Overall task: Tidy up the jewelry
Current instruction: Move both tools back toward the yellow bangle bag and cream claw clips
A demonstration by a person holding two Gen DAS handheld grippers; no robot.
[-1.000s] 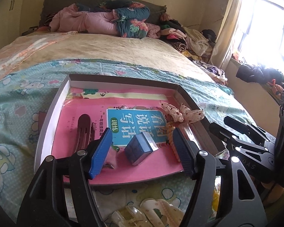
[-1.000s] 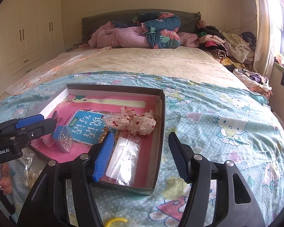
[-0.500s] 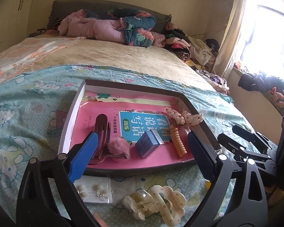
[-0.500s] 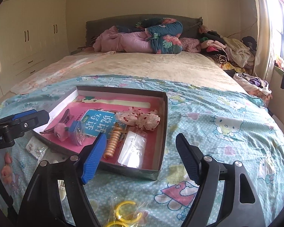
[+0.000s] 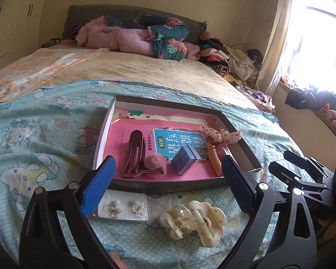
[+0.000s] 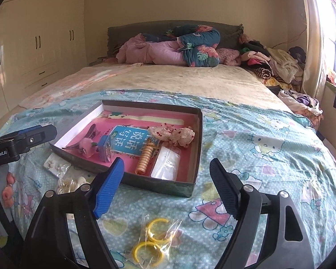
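Observation:
A shallow dark box [image 5: 168,185] [image 6: 163,185] with a pink floor lies on the bed. It holds a brown hair clip [image 5: 133,152], a pink pompom clip [image 5: 154,162], a small blue box [image 5: 184,158], an orange spiral tie [image 6: 145,158], a dotted bow [image 6: 174,133] and a clear bag [image 6: 165,162]. Outside, near me, lie an earring card [image 5: 123,209], cream claw clips [image 5: 192,222] and bagged yellow rings [image 6: 153,239]. My left gripper [image 5: 168,186] is open and empty above the box's near wall. My right gripper [image 6: 165,188] is open and empty, in front of the box.
A Hello Kitty sheet [image 6: 264,148] covers the near part of the bed. Rolled quilts [image 6: 174,47] and heaped clothes [image 6: 271,63] lie at the headboard. Wardrobes [image 6: 33,49] stand on the left, a window [image 5: 324,49] on the right.
Both grippers have drawn back toward me from over the box and opened wider. The earring card, claw clips and yellow rings have come into view.

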